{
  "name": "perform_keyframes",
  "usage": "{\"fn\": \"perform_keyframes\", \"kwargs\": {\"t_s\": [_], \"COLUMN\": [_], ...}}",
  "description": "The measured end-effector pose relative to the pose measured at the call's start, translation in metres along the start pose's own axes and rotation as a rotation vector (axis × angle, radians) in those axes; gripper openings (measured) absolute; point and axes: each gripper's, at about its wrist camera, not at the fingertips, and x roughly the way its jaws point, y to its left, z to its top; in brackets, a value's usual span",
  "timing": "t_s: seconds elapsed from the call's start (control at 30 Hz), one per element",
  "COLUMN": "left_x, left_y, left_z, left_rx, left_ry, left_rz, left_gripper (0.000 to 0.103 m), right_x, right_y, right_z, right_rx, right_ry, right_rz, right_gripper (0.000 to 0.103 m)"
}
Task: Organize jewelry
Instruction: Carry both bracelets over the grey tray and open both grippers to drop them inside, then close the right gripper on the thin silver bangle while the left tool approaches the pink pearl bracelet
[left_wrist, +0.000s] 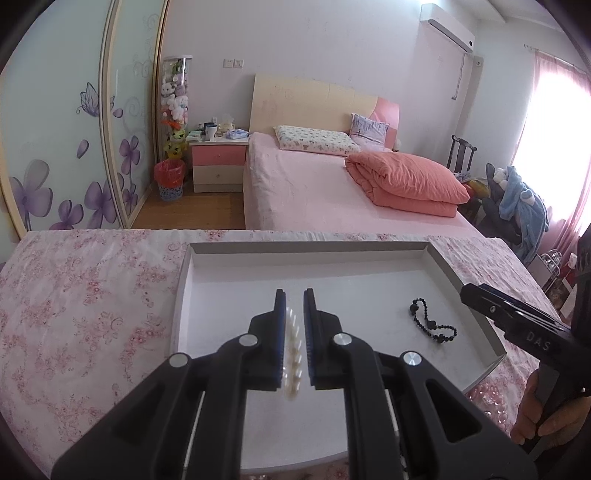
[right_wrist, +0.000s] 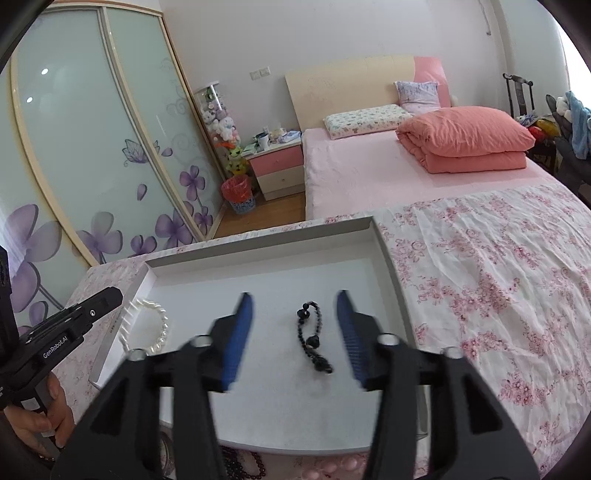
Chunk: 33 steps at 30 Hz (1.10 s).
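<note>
A shallow white tray (left_wrist: 369, 273) lies on a pink floral cloth. My left gripper (left_wrist: 294, 295) is shut on a white pearl bracelet (left_wrist: 293, 350) and holds it over the tray's left part; the bracelet hangs at the tray's left edge in the right wrist view (right_wrist: 159, 325). A black bead bracelet (left_wrist: 430, 323) lies on the tray floor at the right. My right gripper (right_wrist: 295, 299) is open above the tray, its fingers on either side of the black bracelet (right_wrist: 312, 339) and apart from it.
More jewelry lies on the cloth in front of the tray: dark purple beads (right_wrist: 240, 465) and pink beads (left_wrist: 487, 398). The tray wall (right_wrist: 391, 266) rises at the right. A bed (left_wrist: 332, 192) stands beyond the table's far edge.
</note>
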Motion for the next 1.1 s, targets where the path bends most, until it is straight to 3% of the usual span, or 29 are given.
{"fn": "perform_keyframes", "kwargs": {"t_s": [0.27,0.53,0.77,1.1], "left_x": [-0.001,-0.027,-0.065,-0.113], "left_y": [0.008,0.01,0.023,0.034], "left_z": [0.0,-0.007,-0.026,-0.067], "left_rx": [-0.019,-0.015,-0.018,-0.006], "left_ry": [-0.003,-0.029,-0.049,-0.056], "left_rz": [0.008,0.029,0.053,0.061], "left_gripper": [0.02,0.03,0.038,0.044], "right_x": [-0.004,-0.02,-0.053,-0.086], "right_y": [-0.004,0.002,0.015,0.039], "right_z": [0.0,-0.009,-0.044,-0.121], "right_rx": [-0.006,-0.032,-0.085,-0.164], "right_ry": [-0.01,-0.005,0.038,0.204], "right_rz": [-0.004,0.003,0.04,0.086], "right_gripper": [0.052,0.052,0.052,0.054]}}
